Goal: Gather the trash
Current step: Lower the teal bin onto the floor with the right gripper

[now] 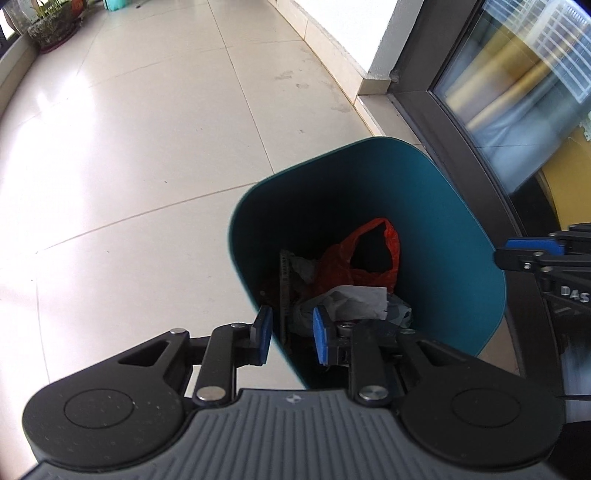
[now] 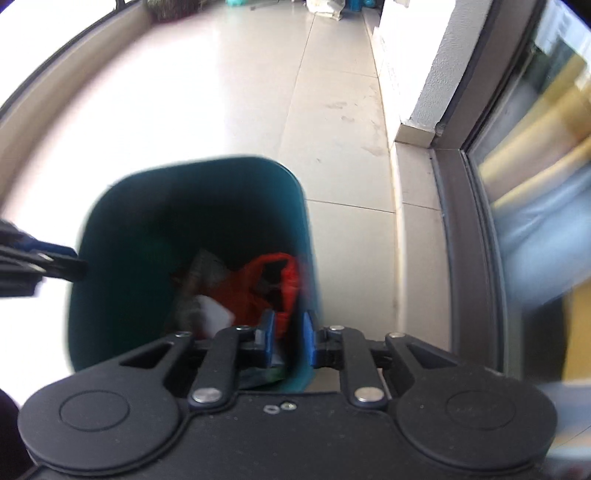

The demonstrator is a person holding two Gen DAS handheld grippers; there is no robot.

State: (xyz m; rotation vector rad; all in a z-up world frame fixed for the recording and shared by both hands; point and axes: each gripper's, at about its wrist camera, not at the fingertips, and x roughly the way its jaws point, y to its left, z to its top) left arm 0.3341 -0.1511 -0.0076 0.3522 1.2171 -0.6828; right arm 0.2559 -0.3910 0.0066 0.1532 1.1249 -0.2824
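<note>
A teal trash bin [image 1: 443, 229] stands on the tiled floor; it also shows in the right wrist view [image 2: 110, 258]. Inside lie a red plastic bag [image 1: 343, 266], crumpled white paper [image 1: 358, 299] and other scraps. My left gripper [image 1: 290, 334] straddles the bin's left rim, one pad outside and one inside, jaws partly open with a gap on each side of the wall. My right gripper [image 2: 288, 338] straddles the right rim in the same way, the red bag [image 2: 255, 291] just beyond it. That view is blurred. Each gripper shows at the other view's edge.
A dark-framed glass door [image 1: 517, 92] and a white wall corner [image 1: 384, 44] run along the right. Potted plants [image 1: 51, 26] stand at the far left by a low ledge. Pale floor tiles [image 1: 147, 129] stretch ahead.
</note>
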